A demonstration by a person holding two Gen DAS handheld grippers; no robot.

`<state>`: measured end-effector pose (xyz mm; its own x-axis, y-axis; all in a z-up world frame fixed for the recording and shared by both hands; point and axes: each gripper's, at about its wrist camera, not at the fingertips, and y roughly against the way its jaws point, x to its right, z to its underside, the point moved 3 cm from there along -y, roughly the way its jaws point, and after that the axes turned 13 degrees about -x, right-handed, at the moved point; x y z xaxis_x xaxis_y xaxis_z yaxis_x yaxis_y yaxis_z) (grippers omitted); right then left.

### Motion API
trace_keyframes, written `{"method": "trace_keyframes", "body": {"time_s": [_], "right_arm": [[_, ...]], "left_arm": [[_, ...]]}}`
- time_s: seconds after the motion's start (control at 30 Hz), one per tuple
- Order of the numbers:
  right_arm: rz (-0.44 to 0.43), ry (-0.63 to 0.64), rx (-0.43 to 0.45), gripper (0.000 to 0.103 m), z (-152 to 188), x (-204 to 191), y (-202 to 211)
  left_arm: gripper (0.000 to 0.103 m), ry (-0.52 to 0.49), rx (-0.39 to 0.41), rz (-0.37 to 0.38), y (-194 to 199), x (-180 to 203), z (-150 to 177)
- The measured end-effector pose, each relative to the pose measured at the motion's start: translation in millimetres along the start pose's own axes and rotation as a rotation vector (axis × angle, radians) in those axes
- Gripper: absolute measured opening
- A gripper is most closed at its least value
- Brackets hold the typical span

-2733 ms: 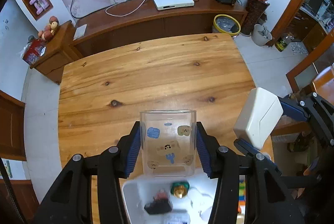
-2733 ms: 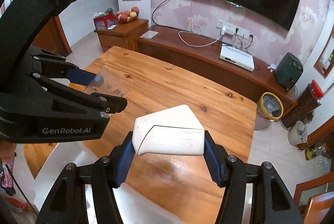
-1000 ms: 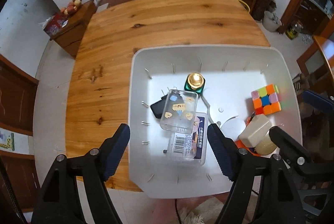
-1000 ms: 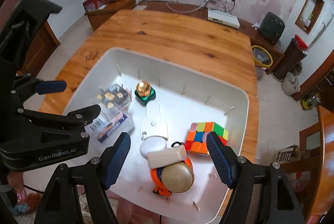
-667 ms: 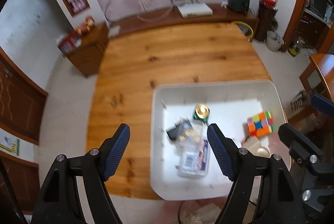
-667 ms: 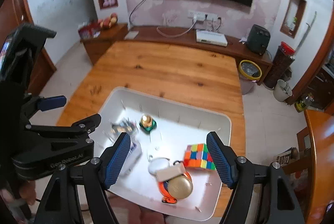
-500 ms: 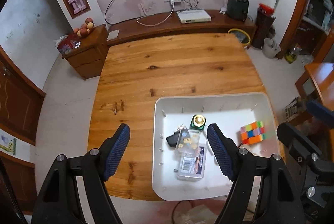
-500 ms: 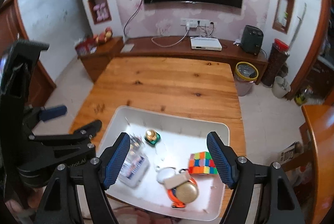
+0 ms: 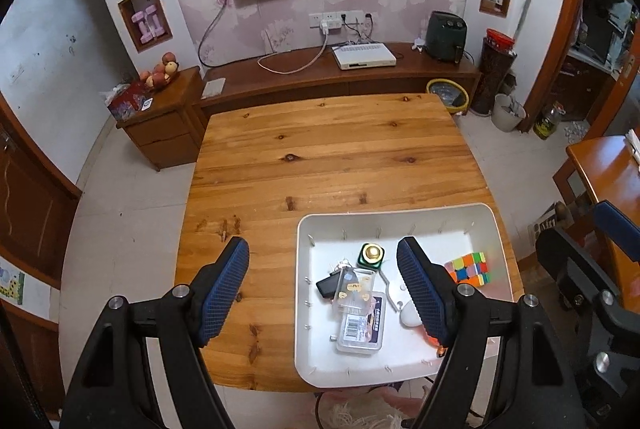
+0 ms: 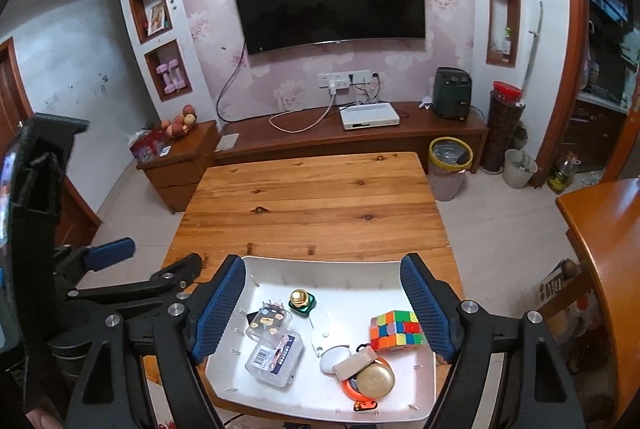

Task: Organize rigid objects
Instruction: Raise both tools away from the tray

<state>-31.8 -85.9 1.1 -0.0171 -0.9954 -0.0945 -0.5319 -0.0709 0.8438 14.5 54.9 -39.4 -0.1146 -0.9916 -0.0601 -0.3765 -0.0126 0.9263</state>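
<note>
The clear sticker box and cream block now lie released in the white bin below both raised, empty grippers, left gripper wide, right gripper opening, so sorting looks done.

Tray on table's near corner

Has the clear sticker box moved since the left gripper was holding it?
Yes. The clear sticker box has gone from the left gripper down into the white tray, lying on the barcode case.
</note>
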Motion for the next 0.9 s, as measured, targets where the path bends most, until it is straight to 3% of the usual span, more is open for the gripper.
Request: {"method": "trace_keyframes", "body": {"time_s": [0.37,0.9], "right_arm": [[0.041,0.05,0.007,0.081,-3,-18,-1],[0.02,0.043,-0.05,0.081,-6,-22,-18]], "left_arm": [[0.079,0.05,-0.01,0.014,-5,-19,-2],[0.079,0.068,-0.025,0.01,-9,-27,0]]}}
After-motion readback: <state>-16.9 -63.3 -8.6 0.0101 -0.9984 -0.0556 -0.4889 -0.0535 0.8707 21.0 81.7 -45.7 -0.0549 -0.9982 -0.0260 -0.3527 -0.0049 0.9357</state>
